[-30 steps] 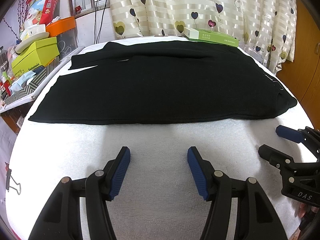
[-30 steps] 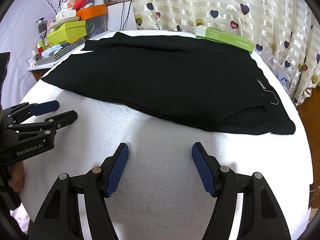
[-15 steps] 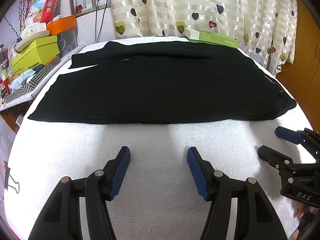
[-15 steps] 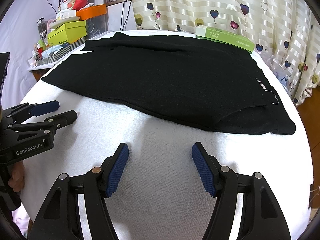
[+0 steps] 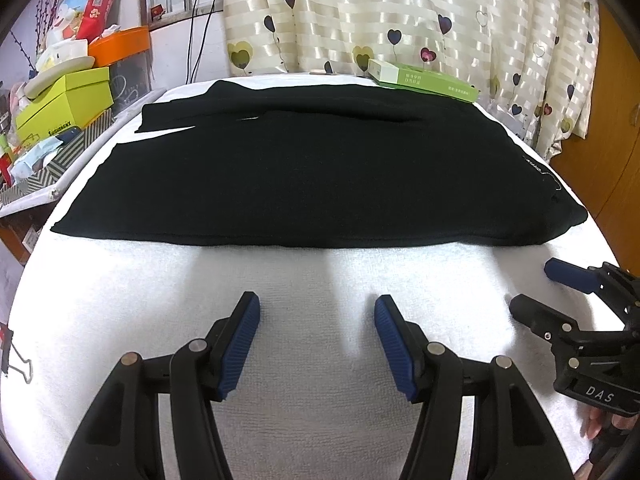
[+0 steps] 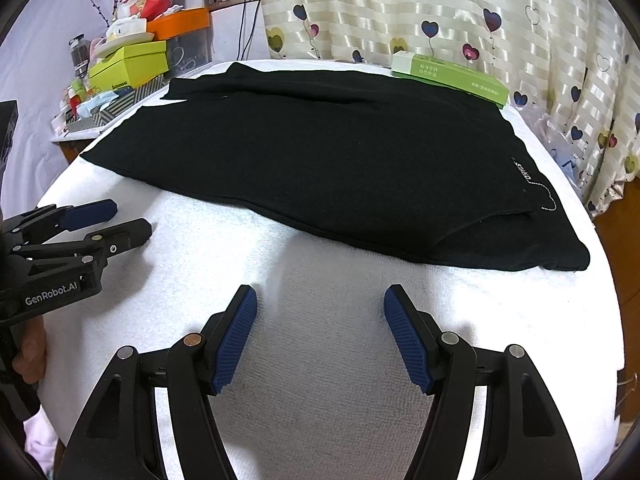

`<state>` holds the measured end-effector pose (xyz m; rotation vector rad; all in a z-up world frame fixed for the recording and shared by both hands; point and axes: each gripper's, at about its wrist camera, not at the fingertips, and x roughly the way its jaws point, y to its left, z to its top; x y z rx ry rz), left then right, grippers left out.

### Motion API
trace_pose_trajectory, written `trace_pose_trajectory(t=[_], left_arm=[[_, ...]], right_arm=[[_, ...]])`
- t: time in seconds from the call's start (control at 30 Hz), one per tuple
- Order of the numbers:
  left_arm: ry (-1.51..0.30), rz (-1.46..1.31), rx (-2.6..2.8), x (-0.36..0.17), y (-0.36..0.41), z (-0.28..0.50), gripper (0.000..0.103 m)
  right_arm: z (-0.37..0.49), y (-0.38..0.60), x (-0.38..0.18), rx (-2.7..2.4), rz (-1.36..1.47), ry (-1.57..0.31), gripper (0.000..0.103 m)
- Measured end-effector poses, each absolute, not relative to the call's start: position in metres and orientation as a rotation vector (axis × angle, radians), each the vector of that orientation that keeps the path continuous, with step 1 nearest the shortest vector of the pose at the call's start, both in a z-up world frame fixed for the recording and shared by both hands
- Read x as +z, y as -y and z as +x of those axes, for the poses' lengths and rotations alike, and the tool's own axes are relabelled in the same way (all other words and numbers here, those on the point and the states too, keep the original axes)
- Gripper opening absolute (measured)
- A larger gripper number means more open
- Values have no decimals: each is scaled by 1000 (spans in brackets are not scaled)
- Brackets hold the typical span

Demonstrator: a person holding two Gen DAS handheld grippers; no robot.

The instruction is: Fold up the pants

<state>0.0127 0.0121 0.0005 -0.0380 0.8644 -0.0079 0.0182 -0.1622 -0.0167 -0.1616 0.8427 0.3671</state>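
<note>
Since the pants [image 5: 312,172] lie flat and black across the far tabletop [image 5: 320,272], I judge them soft, light and limp. Both my left gripper [image 5: 317,316] and right gripper [image 6: 320,300] hover released and empty; I'd pinch the near hem.

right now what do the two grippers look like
Both are black, jointed plastic frames with silver rivets, ending in two fingers with ribbed blue pads. The left gripper carries white "GenRobot.AI" lettering on its side, seen from the right wrist view. The right gripper shows "DAS" in white.
</note>
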Motion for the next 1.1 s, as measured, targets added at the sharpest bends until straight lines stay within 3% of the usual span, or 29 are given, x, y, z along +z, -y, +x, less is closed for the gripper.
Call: trace_pose_trajectory(t=[1.1], left_arm=[[-864, -32, -2, 1, -8, 16, 62]], right_arm=[[21, 162, -18, 361, -169, -844, 68]])
